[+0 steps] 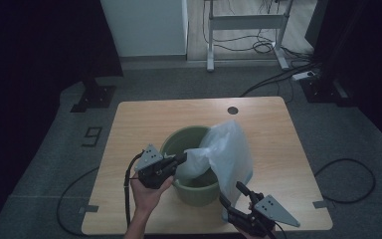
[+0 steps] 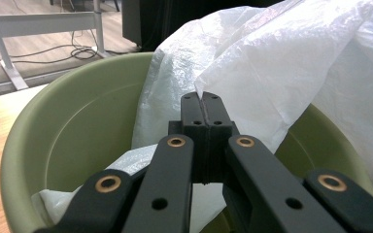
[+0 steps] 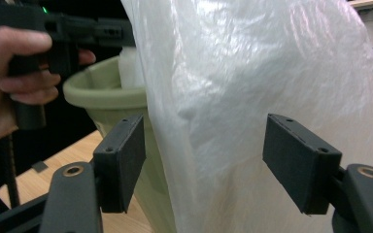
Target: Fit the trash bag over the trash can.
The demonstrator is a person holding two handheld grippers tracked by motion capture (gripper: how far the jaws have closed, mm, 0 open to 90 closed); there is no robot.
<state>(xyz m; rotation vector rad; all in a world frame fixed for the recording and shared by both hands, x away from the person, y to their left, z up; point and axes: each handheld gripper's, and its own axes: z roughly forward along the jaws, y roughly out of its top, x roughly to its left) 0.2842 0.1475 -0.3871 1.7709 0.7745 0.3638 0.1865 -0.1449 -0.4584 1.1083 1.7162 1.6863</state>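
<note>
A green plastic bucket (image 1: 171,142) stands in the middle of the wooden table. A white plastic bag (image 1: 231,149) lies partly inside it and hangs over its right rim down to the tabletop. My left gripper (image 1: 183,159) reaches over the bucket's near-left rim, shut on a fold of the bag (image 2: 281,63) above the bucket wall (image 2: 77,121). My right gripper (image 1: 230,191) is low at the table's front edge, open. Its pads (image 3: 126,160) stand on either side of the hanging bag (image 3: 233,87) without pressing it. The bucket (image 3: 107,97) is just behind.
The table (image 1: 139,119) has a round cable hole (image 1: 233,110) at its far edge. A white desk frame (image 1: 243,22) and loose cables lie on the floor beyond. The hand (image 3: 14,73) holding the left gripper appears in the right gripper view.
</note>
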